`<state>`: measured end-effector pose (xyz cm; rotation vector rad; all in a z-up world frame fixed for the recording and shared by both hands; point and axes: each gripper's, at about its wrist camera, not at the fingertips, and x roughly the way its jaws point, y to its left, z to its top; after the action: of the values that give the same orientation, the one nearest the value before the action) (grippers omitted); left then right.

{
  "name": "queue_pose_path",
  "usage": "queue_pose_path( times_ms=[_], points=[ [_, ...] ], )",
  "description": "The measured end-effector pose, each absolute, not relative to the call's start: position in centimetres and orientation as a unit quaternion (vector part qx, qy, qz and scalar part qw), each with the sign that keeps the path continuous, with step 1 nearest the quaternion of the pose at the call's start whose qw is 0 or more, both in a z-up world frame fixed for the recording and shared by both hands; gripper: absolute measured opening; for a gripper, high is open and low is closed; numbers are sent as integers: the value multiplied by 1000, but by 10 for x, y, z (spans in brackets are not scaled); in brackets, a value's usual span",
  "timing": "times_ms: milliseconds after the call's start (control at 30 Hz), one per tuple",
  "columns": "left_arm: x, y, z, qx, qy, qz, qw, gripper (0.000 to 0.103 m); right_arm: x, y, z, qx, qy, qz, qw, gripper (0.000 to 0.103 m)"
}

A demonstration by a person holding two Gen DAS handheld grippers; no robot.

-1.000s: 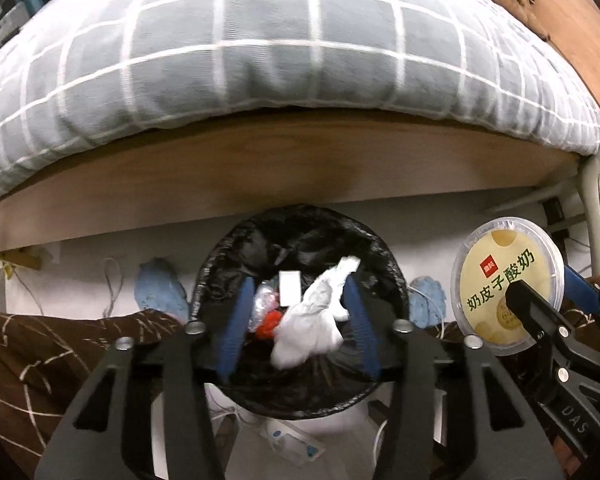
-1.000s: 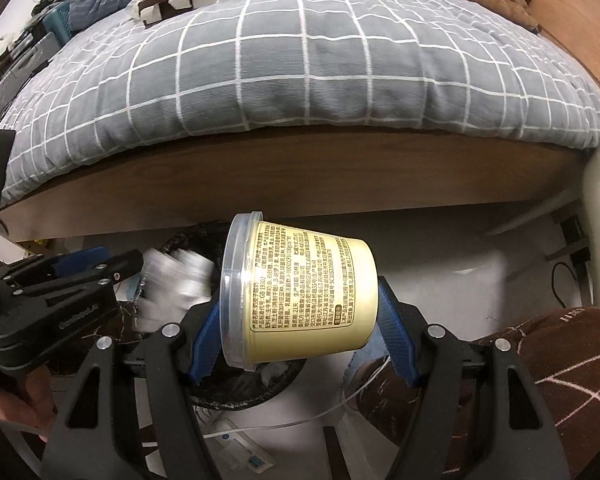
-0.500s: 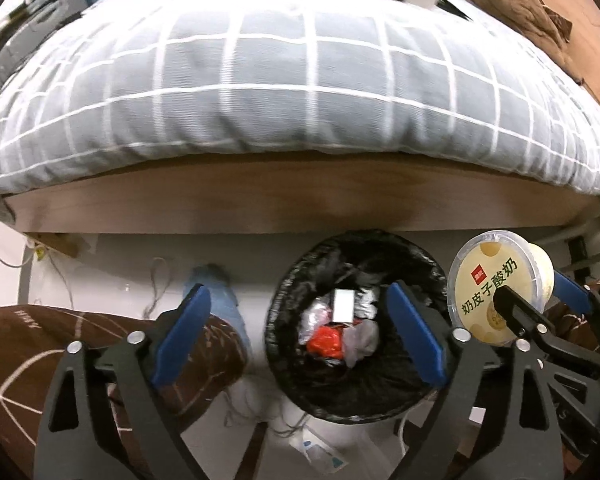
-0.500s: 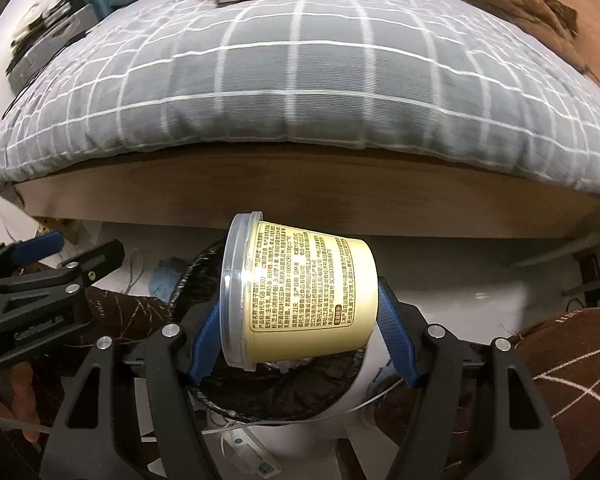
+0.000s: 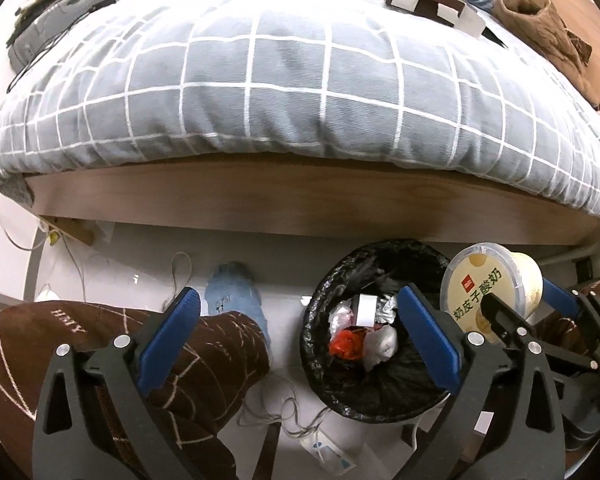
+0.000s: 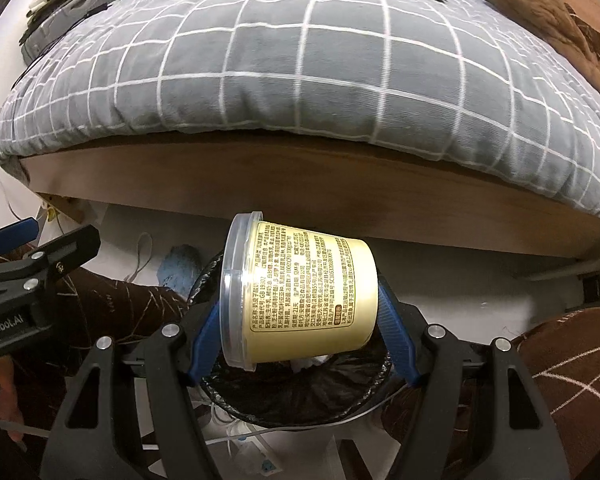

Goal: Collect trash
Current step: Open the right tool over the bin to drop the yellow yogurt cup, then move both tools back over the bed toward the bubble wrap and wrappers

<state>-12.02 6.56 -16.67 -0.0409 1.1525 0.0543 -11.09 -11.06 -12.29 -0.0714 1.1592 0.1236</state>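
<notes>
- since a second ago my left gripper (image 5: 300, 336) let go of the white crumpled wad and swung open and off to the side; the wad now sits down in the bin (image 5: 374, 394) with the other junk
- left gripper's fingers are spread wide now with nothing between them, one blue pad over my brown trouser leg (image 5: 100, 360), the other over the bin's near rim
- bin is the black-bagged one on the floor just in front of the wooden bed frame (image 5: 300, 204); inside I can see a red scrap (image 5: 345, 345), the white wad (image 5: 382, 342) and some silvery wrappers
- my right gripper (image 6: 300, 328) hasn't changed, still clamped on the yellow yogurt tub (image 6: 300, 296), pads squeezing lid end and base end
- tub is lying on its side, clear lid pointing left, label of small print facing the right wrist camera, held right above the bin's opening (image 6: 300, 396)
- from the left wrist view the tub (image 5: 490, 286) shows lid-on, just right of the bin rim
- grey checked duvet (image 6: 300, 60) hangs over the frame behind the bin, with a brown garment (image 5: 540, 28) and a box on top
- blue slipper (image 5: 234, 294) on the floor left of the bin
</notes>
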Motion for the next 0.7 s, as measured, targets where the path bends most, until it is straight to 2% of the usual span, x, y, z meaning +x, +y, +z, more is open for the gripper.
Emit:
queue_pose_path(
  times_ms=[267,500,600,700],
  points=[
    [-122,68,-167,-20,543,28,839,97,-111,-107,-124,-39,547,60,834,68],
    [-121,69,-165,-18,540,28,841,97,-111,-121,-111,-36,529,44,846,88],
    [-119,69,-159,-21,536,28,843,97,-110,-128,-103,-33,523,37,851,94],
    [-117,67,-152,-20,531,26,847,97,-109,-134,-90,-34,509,30,859,95]
  ],
)
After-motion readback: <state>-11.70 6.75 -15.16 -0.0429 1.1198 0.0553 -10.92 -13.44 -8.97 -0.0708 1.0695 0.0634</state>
